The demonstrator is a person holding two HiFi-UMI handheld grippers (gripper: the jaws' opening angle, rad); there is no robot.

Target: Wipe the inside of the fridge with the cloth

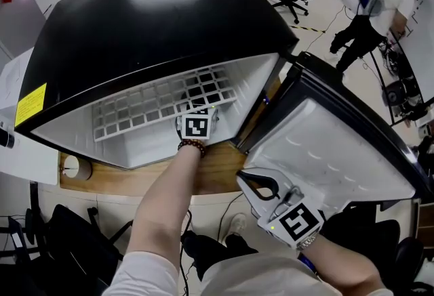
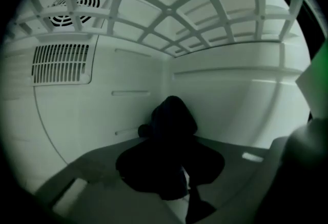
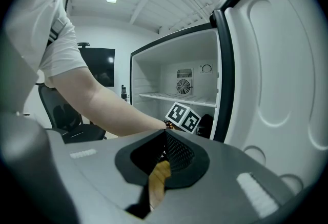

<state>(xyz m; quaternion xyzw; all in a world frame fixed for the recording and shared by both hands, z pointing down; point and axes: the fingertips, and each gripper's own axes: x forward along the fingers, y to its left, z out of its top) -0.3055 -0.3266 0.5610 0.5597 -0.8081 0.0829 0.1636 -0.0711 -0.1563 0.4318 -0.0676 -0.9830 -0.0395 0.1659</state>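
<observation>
**Cloth** [image 2: 171,120]: dark, soft and bunched to a peak, pinched between the jaws of the left gripper [image 2: 173,169]. It sits inside the fridge [image 1: 149,10], near the corner where the back wall meets a side wall; contact with either wall cannot be told. Open room runs leftward along the smooth white back wall. Overhead is a white lattice shelf [image 1: 163,101]. A slotted vent [image 2: 61,64] sits below the shelf line and a round fan grille [image 2: 77,0] above it. The cabinet is glossy black outside. The door [image 1: 325,145] stands wide, its white liner moulded with shallow recesses. The right gripper [image 1: 261,185] is outside, beside the door's edge over a wooden surface [image 1: 210,176], with its jaws pressed together and holding nothing.
</observation>
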